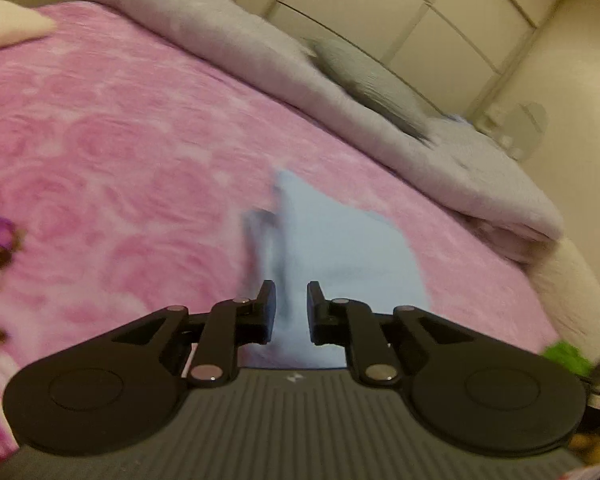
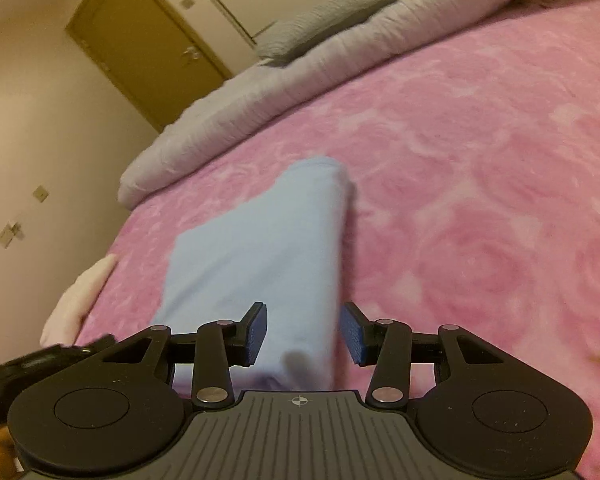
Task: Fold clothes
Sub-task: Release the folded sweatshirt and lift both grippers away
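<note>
Bedroom, bed covered w/ pink rose-pattern blanket (image 1: 120, 128). Grey duvet (image 1: 228, 36) bunched along the far edge, grey pillow (image 2: 324, 16) on top of it. Brown door (image 2: 140, 40) and cream wardrobe panels (image 1: 440, 20) behind. Both views motion-blurred.

Light blue garment (image 2: 260, 248) lies on the pink blanket, partly folded — one long side rolled over into a thick edge.

Left gripper (image 1: 291, 308): jaws narrowly apart, a gap visible between the pads. Blue cloth shows in and behind that gap; a raised, darker fold stands just beyond the left finger. Pads don't visibly press on cloth — reads as not gripping.

Right gripper (image 2: 303, 330): jaws about half open, blue pads (image 2: 354, 334) angled outward. Garment's folded edge runs between them, nearer the left pad; no squeeze seen — cloth not held.

Green object (image 1: 568, 354) at right edge of left view, too blurred to ID.
</note>
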